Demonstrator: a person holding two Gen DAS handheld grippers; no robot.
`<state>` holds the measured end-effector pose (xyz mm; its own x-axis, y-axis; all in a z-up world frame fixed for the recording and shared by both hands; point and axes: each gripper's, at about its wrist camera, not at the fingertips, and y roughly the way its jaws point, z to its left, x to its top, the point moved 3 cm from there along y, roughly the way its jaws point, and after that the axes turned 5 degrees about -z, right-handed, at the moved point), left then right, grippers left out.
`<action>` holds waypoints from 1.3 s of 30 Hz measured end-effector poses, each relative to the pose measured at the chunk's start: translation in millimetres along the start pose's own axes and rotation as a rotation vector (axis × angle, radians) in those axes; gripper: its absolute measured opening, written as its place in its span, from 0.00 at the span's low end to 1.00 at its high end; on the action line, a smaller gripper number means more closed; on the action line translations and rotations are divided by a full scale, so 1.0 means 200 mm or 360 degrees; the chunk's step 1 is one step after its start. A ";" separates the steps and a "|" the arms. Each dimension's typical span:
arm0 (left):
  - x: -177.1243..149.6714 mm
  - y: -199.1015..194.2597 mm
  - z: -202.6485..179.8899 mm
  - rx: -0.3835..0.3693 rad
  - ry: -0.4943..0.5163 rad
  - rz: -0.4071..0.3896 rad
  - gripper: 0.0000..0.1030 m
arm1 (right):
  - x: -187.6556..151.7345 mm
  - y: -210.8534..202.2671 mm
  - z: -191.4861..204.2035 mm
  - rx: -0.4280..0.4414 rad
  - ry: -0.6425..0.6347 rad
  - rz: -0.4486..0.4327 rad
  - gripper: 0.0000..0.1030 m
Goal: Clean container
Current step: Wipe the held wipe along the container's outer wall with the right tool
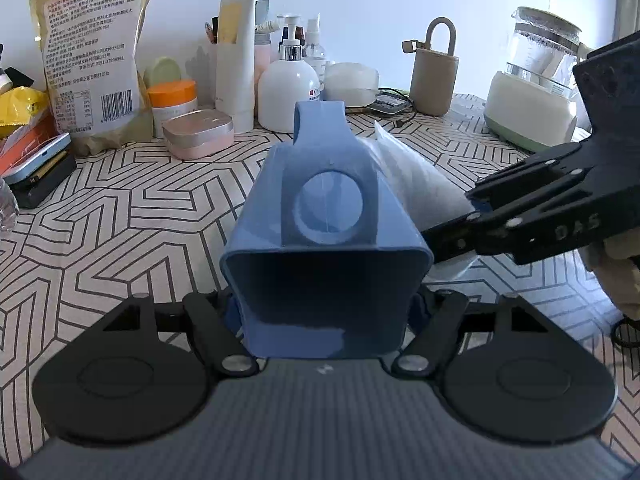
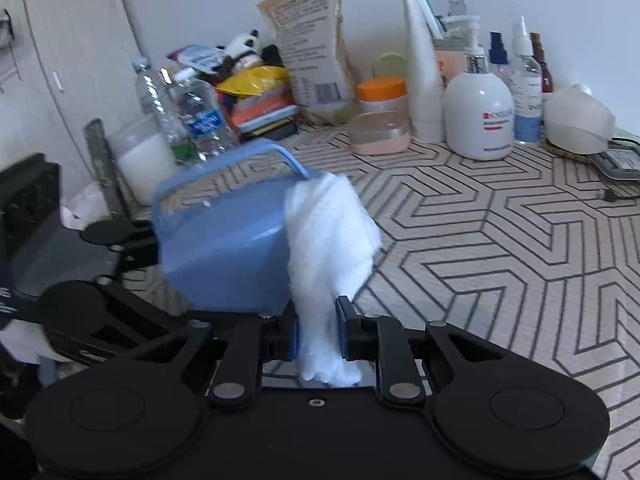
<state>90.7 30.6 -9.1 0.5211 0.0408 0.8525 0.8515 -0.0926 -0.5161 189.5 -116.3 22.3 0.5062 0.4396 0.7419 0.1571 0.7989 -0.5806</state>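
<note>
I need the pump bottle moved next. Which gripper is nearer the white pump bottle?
Left, as far as I can judge. The left gripper, holding the blue container, faces the white pump bottle; the right gripper sits farther off.

White pump bottle [image 1: 287, 92], orange-lidded jar [image 1: 173, 101], pink case [image 1: 198, 133], tan printed pouch [image 1: 94, 56] along wall

Right gripper [image 2: 318, 330] presses white cloth [image 2: 330, 236] against blue container [image 2: 224, 248].

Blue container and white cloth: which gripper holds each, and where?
Left gripper clamps the blue container by its sides; right gripper pinches the white cloth near its lower end.
</note>
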 end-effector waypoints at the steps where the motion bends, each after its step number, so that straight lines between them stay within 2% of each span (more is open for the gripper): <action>1: 0.00 0.00 0.00 -0.0009 0.0004 0.0007 0.76 | 0.00 -0.01 0.00 0.0012 0.0012 -0.0007 0.26; 2: 0.00 0.00 -0.01 -0.0018 0.0009 0.0015 0.78 | 0.01 -0.01 0.00 0.0021 0.0025 -0.0013 0.28; 4: 0.00 0.01 -0.01 -0.0032 0.0010 0.0030 0.93 | 0.01 -0.03 -0.01 0.0033 0.0059 -0.0026 0.44; 6: 0.00 0.01 0.00 -0.0028 -0.0011 0.0037 0.94 | 0.02 -0.04 -0.03 0.0031 0.0118 -0.0046 0.58; 9: 0.00 0.02 0.02 -0.0024 -0.0073 0.0028 0.98 | 0.03 -0.05 -0.06 0.0084 0.0210 -0.0077 0.60; 11: 0.01 0.02 0.04 -0.0017 -0.0131 0.0013 1.00 | 0.03 -0.07 -0.07 0.0100 0.0274 -0.0123 0.56; 13: 0.01 0.03 0.06 0.0000 -0.0186 -0.0006 1.00 | 0.04 -0.08 -0.10 0.0128 0.0351 -0.0165 0.26; 14: 0.01 0.03 0.06 0.0008 -0.0198 -0.0016 0.99 | 0.04 -0.08 -0.11 0.0150 0.0385 -0.0171 0.21; 15: 0.01 0.02 0.06 0.0004 -0.0196 -0.0033 0.90 | 0.04 -0.08 -0.11 0.0157 0.0397 -0.0165 0.17; 16: 0.01 0.02 0.06 -0.0004 -0.0191 -0.0048 0.73 | 0.03 -0.07 -0.11 0.0145 0.0390 -0.0154 0.17; 19: 0.01 0.00 0.04 -0.0083 -0.0153 -0.0072 0.73 | 0.02 -0.05 -0.10 0.0132 0.0373 -0.0128 0.17; 23: 0.01 -0.02 0.06 -0.0100 -0.0180 -0.0110 0.73 | 0.02 -0.04 -0.11 0.0201 0.0413 -0.0131 0.17; 30: 0.02 -0.06 0.08 -0.0144 -0.0234 -0.0219 0.73 | 0.04 -0.10 -0.10 0.0497 0.0505 -0.0238 0.17; 37: 0.03 -0.07 0.04 -0.0199 -0.0200 -0.0228 0.73 | 0.06 -0.13 -0.05 0.0761 0.0557 -0.0301 0.17; 39: 0.03 -0.07 0.03 -0.0202 -0.0197 -0.0227 0.72 | 0.07 -0.13 -0.02 0.0792 0.0521 -0.0307 0.16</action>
<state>82.7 38.5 2.7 0.4059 0.1833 0.8953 0.9070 -0.2014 -0.3699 195.6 -133.5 46.0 0.7540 0.1829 0.6309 -0.1023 0.9814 -0.1623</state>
